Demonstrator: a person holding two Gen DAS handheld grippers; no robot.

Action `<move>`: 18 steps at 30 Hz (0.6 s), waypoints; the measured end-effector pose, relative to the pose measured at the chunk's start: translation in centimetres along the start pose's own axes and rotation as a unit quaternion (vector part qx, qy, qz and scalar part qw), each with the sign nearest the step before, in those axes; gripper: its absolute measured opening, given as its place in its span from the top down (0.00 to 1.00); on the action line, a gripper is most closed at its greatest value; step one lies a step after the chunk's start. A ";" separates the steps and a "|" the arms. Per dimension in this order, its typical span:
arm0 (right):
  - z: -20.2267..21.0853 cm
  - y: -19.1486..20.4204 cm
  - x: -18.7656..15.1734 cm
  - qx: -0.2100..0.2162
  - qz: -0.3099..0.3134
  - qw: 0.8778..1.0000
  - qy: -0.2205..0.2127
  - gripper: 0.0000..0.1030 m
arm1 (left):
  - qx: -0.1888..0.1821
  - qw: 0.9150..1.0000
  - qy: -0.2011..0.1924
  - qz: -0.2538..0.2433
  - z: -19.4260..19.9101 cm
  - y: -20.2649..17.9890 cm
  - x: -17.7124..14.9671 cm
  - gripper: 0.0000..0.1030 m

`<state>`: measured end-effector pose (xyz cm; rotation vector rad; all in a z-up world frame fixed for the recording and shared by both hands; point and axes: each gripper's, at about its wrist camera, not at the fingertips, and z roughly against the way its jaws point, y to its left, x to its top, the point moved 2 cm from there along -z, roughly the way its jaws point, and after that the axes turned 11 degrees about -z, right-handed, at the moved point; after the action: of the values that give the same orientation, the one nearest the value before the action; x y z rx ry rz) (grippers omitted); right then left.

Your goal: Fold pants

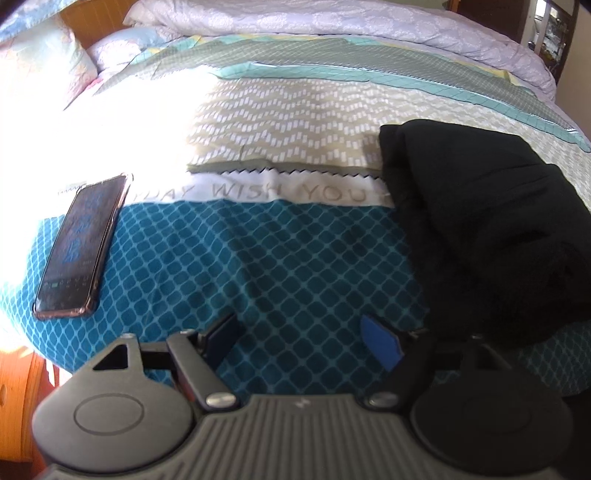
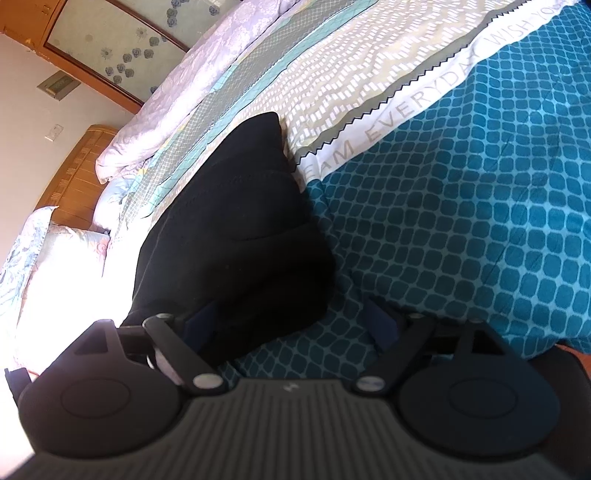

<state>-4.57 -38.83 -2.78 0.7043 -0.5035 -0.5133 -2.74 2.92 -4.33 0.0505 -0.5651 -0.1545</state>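
A phone [image 1: 82, 245] lies on the bed [image 1: 280, 258], on its teal patterned cover near the left edge, with a lilac duvet [image 1: 332, 26] bunched along the far side. The black pants [image 1: 491, 229] sit folded in a compact bundle on the bed's right part. The left hand-held gripper [image 1: 304, 341] hovers with jaws apart, the pants just to its right. The right hand-held gripper [image 2: 291, 325] is spread too, its left finger against the bundle's near edge.

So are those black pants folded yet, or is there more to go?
Mostly done, it seems: the black pants lie in a compact, layered bundle on the bedspread. Nothing is in hand; the left gripper and right gripper are open and empty. At most, some tidying remains.
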 end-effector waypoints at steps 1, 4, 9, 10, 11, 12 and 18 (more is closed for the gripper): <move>0.0 0.0 0.0 -0.001 0.002 1.000 0.000 0.14 | 0.000 1.000 -0.002 0.002 -0.1 0.2 -0.1 0.21; -0.1 0.2 -0.1 -0.003 0.006 1.000 0.001 0.14 | -0.001 1.000 -0.006 0.006 -0.2 0.5 -0.4 0.17; -0.4 0.8 -0.4 -0.021 0.026 0.999 -0.001 0.14 | 0.004 1.000 -0.013 0.003 -0.4 0.4 -0.6 0.09; -0.5 1.0 -0.5 -0.026 0.034 0.999 -0.002 0.14 | 0.002 1.000 -0.014 0.003 -0.5 0.5 -0.7 0.09; -0.6 1.2 -0.6 -0.031 0.042 0.999 -0.002 0.14 | 0.001 1.000 -0.014 0.003 -0.5 0.5 -0.7 0.07; -0.7 1.4 -0.8 -0.038 0.052 0.998 -0.002 0.14 | -0.001 1.000 -0.014 0.004 -0.6 0.6 -0.7 0.05; -1.4 2.5 -1.7 -0.075 0.114 0.991 -0.004 0.14 | -0.004 1.000 -0.011 0.000 -0.6 0.5 -0.8 0.00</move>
<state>-4.36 -35.54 -2.34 0.4929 -0.5400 -0.3364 -3.02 3.59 -5.27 0.0413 -0.5856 -0.1580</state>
